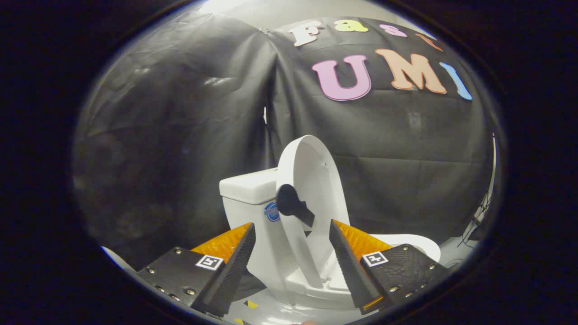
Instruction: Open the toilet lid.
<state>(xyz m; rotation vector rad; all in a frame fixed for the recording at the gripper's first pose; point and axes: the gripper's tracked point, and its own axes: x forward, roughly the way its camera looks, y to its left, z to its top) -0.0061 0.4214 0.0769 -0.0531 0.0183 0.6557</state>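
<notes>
Hand-held gripper [292, 246]: fingers spread wide, nothing pinched between them; each finger root is cut off below, so the body behind cannot be seen. A square black-and-white marker tag [210, 262] sits on the left finger's mount.

Small white glossy toilet [253, 253] stands just ahead of the fingers, at 12 o'clock from the gap. Its white oval plastic lid [311, 180] is raised, standing near upright, seen almost edge-on and leaning toward the white rectangular tank [246, 189] at 10 o'clock from the gap. Whether the lid touches the tank cannot be told from this angle.

A black rounded handle-like tab [289, 203] juts from the lid's near edge, above the gap between the fingers and apart from both. What fixes it to the lid is hard to make out.

White bowl rim [422, 246] shows at 3 o'clock from the lid, largely hidden behind the right finger. Toilet base is partly covered by both fingers.

Small round blue sticker [271, 211] on the tank front, half hidden by the lid's edge.

Crumpled black cloth wall [180, 135] fills the background. Pale grey floor [280, 313] at 6 o'clock, with small yellow scraps [251, 304], shape unclear
</notes>
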